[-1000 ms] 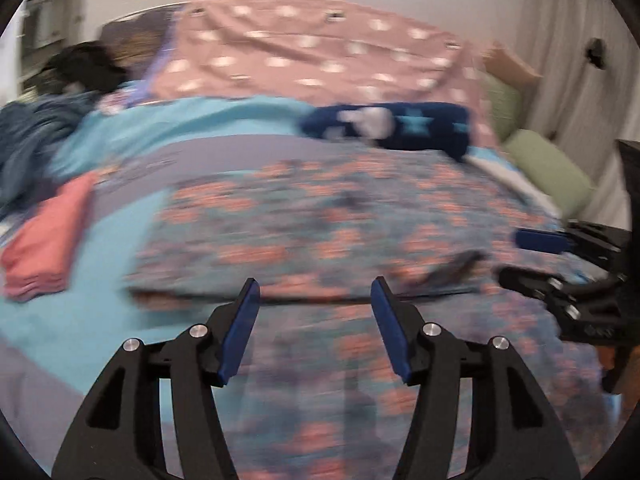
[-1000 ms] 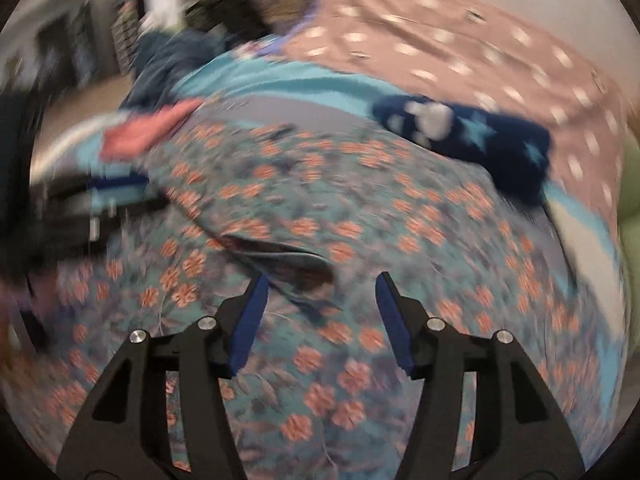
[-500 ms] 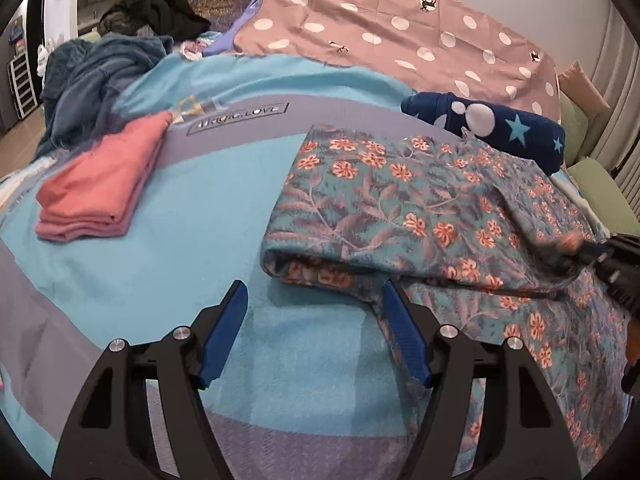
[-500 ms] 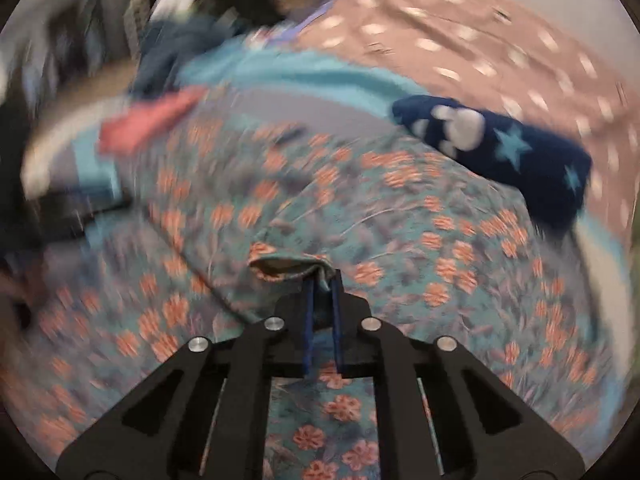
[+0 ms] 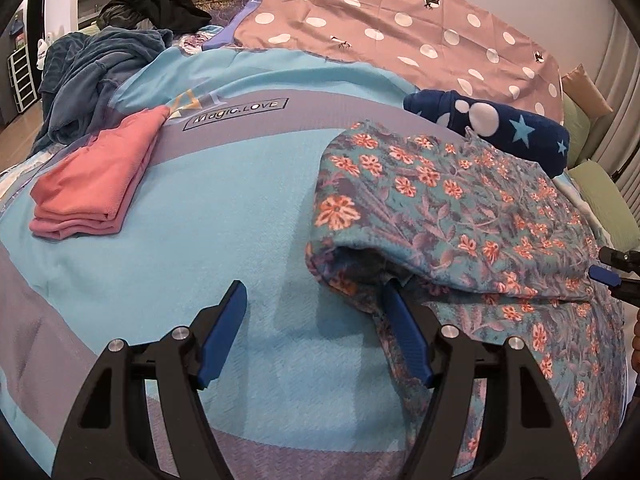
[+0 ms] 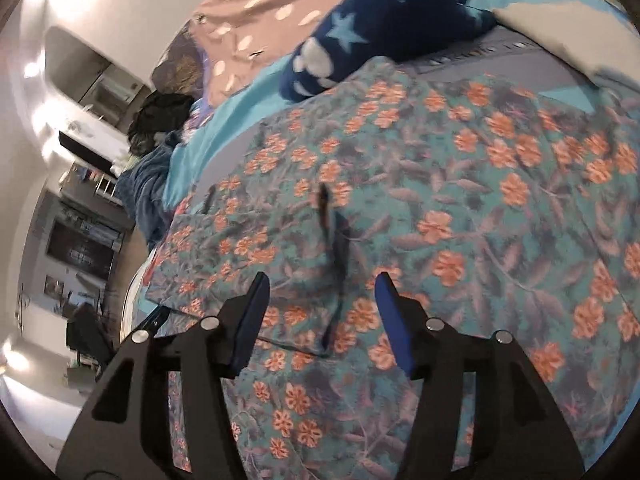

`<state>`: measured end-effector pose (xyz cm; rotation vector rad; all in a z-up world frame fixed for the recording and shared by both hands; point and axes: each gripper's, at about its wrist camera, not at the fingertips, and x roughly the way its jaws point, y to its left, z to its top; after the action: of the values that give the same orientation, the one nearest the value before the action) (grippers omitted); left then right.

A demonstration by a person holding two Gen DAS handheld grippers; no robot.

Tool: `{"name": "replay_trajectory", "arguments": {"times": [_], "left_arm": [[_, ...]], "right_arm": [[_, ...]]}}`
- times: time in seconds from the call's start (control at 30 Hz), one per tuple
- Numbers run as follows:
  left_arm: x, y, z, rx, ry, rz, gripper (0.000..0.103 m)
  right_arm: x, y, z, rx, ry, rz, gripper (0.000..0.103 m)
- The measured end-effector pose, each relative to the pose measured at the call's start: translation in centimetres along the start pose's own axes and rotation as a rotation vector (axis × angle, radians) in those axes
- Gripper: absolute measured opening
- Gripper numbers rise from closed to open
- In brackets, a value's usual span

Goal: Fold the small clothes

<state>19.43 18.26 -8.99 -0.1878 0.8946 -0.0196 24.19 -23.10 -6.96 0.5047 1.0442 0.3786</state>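
Both jaws spread: left hand-held gripper [image 5: 312, 316] beside the floral garment [image 5: 460, 216]; right hand-held gripper [image 6: 320, 300], just reopened, above it; pink stack [image 5: 92, 192] at ten o'clock.

Teal garment [image 5: 460, 208] with orange flowers; folded pink cloth [image 5: 92, 188]; navy star-and-dot blanket [image 5: 500, 128]; light-blue and grey bedspread [image 5: 224, 208].

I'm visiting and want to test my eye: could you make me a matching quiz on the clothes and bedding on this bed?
Things:
1. floral garment
2. pink garment
3. navy star blanket
4. black clothes

Descriptions:
A. heaped at the far left corner
B. folded into a neat stack
C. rolled, lying beyond the floral cloth
D. one layer folded over itself

Pairs: 1-D, 2-B, 3-C, 4-A
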Motion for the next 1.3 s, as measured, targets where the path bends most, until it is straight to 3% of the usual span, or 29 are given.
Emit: {"name": "replay_trajectory", "arguments": {"times": [0.23,0.3,0.37,0.47,0.63,0.73,0.83,0.93,1.03,1.1,1.2,1.23,1.3], "left_arm": [[0.5,0.1,0.4,-0.005,0.01,0.011,0.071],[0.4,0.1,0.4,-0.004,0.01,0.01,0.071],[0.5,0.1,0.4,-0.004,0.011,0.009,0.071],[0.5,0.2,0.5,-0.004,0.013,0.008,0.071],[0.7,-0.2,0.6,0.016,0.013,0.033,0.071],[0.6,-0.9,0.5,0.052,-0.001,0.061,0.071],[0.2,-1.5,0.4,0.084,-0.016,0.069,0.071],[0.0,-1.7,0.3,0.1,-0.021,0.074,0.071],[-0.2,-1.4,0.3,0.09,-0.017,0.065,0.071],[-0.9,-1.2,0.3,0.081,-0.019,0.03,0.071],[-2.3,-0.5,1.0,0.033,-0.036,-0.117,0.071],[-2.7,-0.2,1.6,0.006,-0.048,-0.16,0.071],[-2.8,-0.1,2.8,-0.011,-0.062,-0.179,0.071]], "right_arm": [[3.5,2.4,0.8,-0.177,-0.014,-0.069,0.06],[4.0,2.3,1.0,-0.163,-0.037,-0.109,0.048],[4.1,2.2,1.4,-0.149,-0.047,-0.109,0.004],[2.7,2.5,1.9,-0.132,-0.077,-0.081,0.004],[-4.3,4.0,2.4,-0.162,-0.246,-0.045,0.004],[-6.8,2.7,3.1,-0.12,-0.28,-0.105,0.004],[-6.3,-0.5,3.4,-0.057,-0.239,-0.188,0.004],[-4.4,-3.3,2.4,-0.002,-0.15,-0.214,0.014],[-4.0,-4.6,1.2,0.026,-0.138,-0.256,0.038],[-4.4,-4.2,0.9,0.011,-0.159,-0.28,0.04],[-5.1,-1.4,1.1,-0.105,-0.207,-0.317,0.04],[-5.2,-0.2,1.3,-0.151,-0.216,-0.312,0.04],[-4.6,2.4,1.9,-0.228,-0.204,-0.259,0.04]]}}
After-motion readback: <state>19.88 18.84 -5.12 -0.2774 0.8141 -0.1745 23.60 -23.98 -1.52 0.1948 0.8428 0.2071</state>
